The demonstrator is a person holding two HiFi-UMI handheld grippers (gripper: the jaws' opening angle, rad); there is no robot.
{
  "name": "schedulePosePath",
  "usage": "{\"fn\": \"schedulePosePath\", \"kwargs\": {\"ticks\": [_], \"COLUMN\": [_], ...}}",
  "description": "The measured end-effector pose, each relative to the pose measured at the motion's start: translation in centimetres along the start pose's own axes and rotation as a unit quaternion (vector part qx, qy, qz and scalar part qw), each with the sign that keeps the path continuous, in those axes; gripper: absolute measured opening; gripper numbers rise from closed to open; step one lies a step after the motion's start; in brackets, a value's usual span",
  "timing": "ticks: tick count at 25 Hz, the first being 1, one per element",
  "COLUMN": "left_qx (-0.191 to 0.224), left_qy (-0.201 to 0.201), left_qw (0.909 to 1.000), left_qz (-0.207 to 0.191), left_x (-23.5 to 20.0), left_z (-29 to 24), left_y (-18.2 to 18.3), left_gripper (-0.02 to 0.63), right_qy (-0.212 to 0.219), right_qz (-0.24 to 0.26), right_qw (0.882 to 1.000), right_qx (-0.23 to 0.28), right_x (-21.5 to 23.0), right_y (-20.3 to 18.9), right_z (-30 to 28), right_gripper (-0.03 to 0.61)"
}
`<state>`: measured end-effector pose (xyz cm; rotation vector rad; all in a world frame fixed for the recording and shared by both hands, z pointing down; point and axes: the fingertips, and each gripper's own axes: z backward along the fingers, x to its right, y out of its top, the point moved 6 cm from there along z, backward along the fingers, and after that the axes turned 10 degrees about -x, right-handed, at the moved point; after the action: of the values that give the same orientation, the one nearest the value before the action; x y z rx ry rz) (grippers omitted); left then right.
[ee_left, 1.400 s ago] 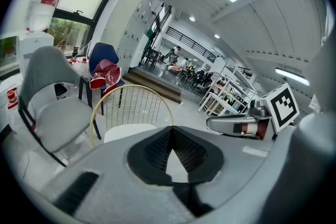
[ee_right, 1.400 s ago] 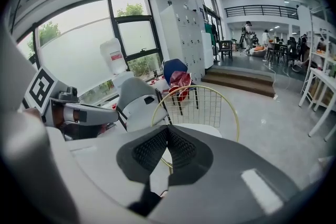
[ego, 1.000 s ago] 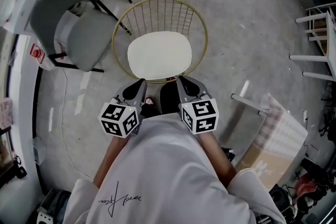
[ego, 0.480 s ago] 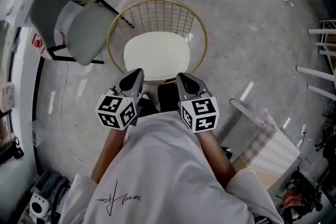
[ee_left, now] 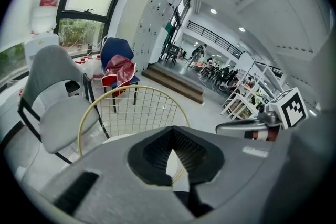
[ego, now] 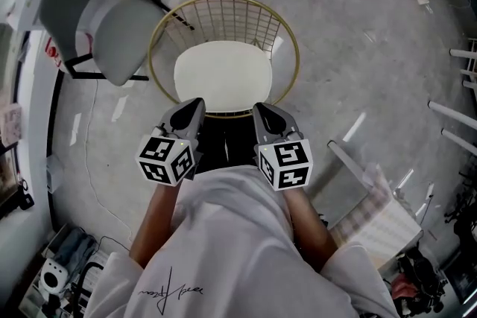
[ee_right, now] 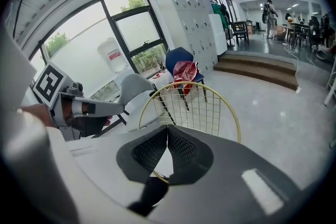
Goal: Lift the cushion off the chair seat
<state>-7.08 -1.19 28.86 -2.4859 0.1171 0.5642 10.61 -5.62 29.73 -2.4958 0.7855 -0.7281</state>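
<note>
Cushion (ego: 222,77): white, flat on the seat of the gold wire chair (ego: 223,17), at 12 o'clock from both grippers.
Left gripper (ego: 197,103): fingers together, empty.
Right gripper (ego: 258,108): fingers together, empty.
Writing: script on shirt (ego: 223,249), illegible.

We see right gripper (ee_right: 167,128) jaws closed tip to tip, nothing between | cream cushion (ee_right: 163,161) just beyond, on gold wire chair (ee_right: 197,107) | left gripper (ee_right: 118,108) at left | grey chair (ee_right: 134,89) behind it | blue chair (ee_right: 177,57) with red cloth (ee_right: 184,70) far
</note>
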Motion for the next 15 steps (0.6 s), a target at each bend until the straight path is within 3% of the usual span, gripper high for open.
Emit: {"fn": "schedulePosePath", "kwargs": {"ticks": [15], "left_qx": [-0.036], "left_qy": [0.015], "left_qw": [0.9982], "left_qz": [0.046], "left_x": [-7.3], "left_z": [-3.0], "left_y": [-3.6], "left_gripper": [-0.002], "right_qy": [-0.066], "right_qz": [-0.031], "right_qw": [0.997], "right_qx": [-0.022], "right_x": [4.7], "right_y": [-1.2], "right_z": [-4.8], "right_gripper": [0.014]}}
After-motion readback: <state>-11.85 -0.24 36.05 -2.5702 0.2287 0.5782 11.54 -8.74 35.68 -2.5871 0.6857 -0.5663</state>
